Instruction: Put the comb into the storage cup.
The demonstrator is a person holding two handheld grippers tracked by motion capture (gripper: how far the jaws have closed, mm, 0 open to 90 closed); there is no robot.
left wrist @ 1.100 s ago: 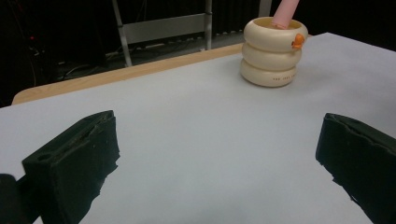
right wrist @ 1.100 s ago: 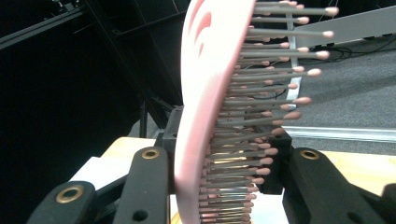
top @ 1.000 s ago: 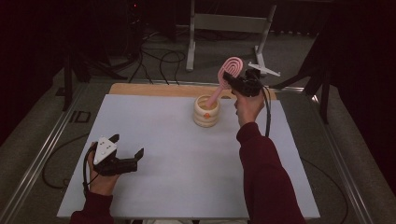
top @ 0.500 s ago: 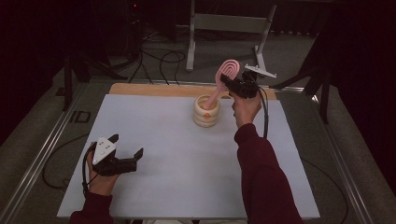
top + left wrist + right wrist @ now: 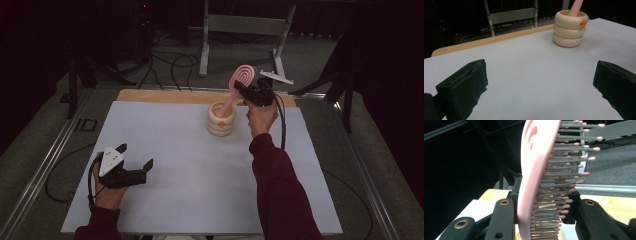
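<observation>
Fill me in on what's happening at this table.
A person works at a white table with tongs in each hand. The right tongs are shut on the head of a pink hairbrush, whose handle end sits down inside a cream ringed cup near the table's far edge. The brush leans out of the cup at a tilt. The left tongs rest open at the near left, holding nothing.

My high view looks down on the table (image 5: 190,165); my left gripper view, low and forward, shares the cream holder (image 5: 221,119).
</observation>
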